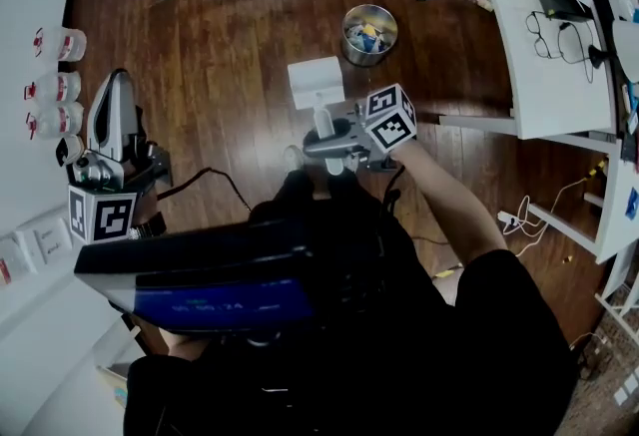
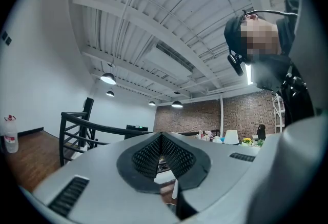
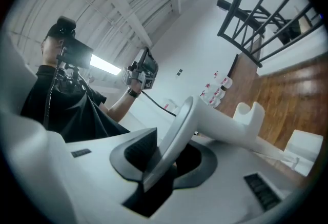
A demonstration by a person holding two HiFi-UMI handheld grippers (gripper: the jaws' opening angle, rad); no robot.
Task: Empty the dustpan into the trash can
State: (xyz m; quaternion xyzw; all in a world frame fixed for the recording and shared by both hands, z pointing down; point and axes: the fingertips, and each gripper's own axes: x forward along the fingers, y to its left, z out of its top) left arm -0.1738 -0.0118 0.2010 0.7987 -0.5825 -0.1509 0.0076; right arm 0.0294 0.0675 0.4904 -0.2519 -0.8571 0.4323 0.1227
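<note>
Above the wood floor [image 1: 250, 15], your right gripper [image 1: 324, 133] clamps the dustpan [image 1: 317, 83] by its handle.
Its pan hangs just short of the trash can [image 1: 368, 33]; your left gripper [image 1: 117, 90] is well off to the side, jaws pressed together on nothing.

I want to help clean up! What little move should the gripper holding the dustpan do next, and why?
Probably carry the dustpan forward until it hangs over the trash can. The right gripper is clamped on its handle, but the pan sits short of the can, so tipping now would likely miss.
</note>
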